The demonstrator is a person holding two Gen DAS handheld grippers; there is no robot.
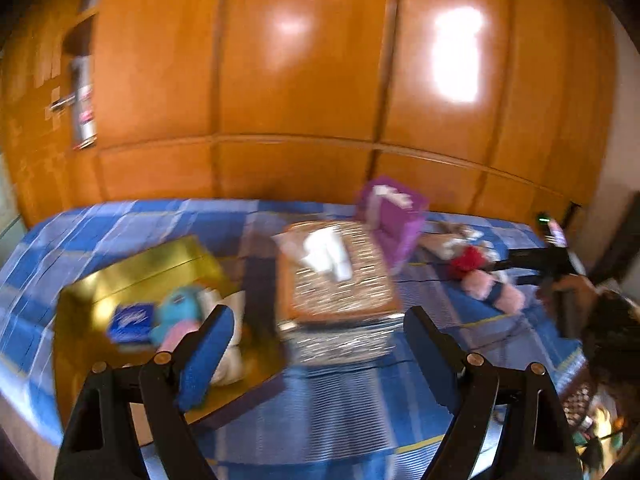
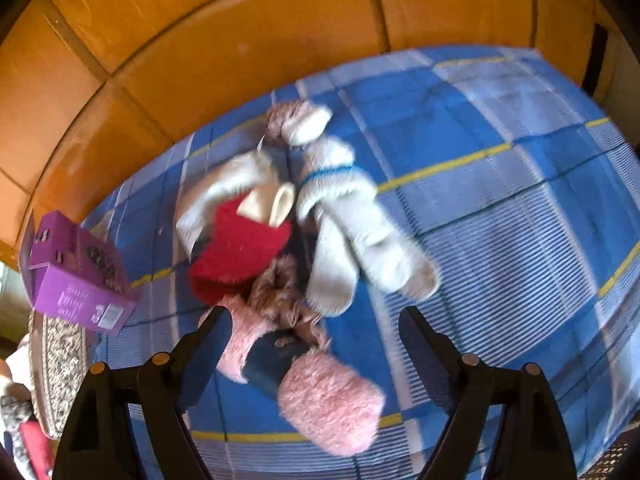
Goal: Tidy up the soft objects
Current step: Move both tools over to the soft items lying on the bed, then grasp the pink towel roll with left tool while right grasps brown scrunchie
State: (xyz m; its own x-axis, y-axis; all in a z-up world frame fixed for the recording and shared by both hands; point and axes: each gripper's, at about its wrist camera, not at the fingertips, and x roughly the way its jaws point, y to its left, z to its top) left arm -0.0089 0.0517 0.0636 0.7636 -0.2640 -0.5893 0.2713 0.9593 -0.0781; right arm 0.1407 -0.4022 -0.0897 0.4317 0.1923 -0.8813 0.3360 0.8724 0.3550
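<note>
- Bed [image 1: 328, 408] with blue plaid cover fills both views; orange wooden wardrobe [image 1: 304, 80] right behind it.
- Left wrist view only: gold box [image 1: 132, 272] on the left of the bed, with a blue-and-pink plush [image 1: 176, 320], a blue packet [image 1: 132, 322] and something white inside; blurred, no more to tell.
- Same view: patterned woven box [image 1: 340, 276] mid-bed with white cloth [image 1: 326, 254] on top, purple carton [image 1: 394, 216] just behind it.
- Same view, far right: right gripper [image 1: 536, 264] seen from outside, in a hand, near the plush pile [image 1: 480, 276].
- Right wrist view only: the pile close up. Red furry piece [image 2: 240, 248], pink furry piece [image 2: 332, 412] with a dark band, white plush [image 2: 352, 232] with a blue cord, small brown fluffy bit between; all touching, lying on the cover.
- Purple carton [image 2: 80, 276] sits left of the pile, edge of the woven box [image 2: 60, 364] below it.
- Left gripper [image 1: 318, 332]: jaws wide apart, nothing between them, over the bed's near part, between gold box and woven box, tilted down mildly.
- Right gripper [image 2: 316, 332]: jaws wide apart, pointing steeply down at the pile; the pink piece lies under the gap, pads not pressing on it.
- Both pictures motion-blurred.
- Wardrobe doors glossy with bright light patches; open shelf [image 1: 82, 92] at far left holds items, unreadable.
</note>
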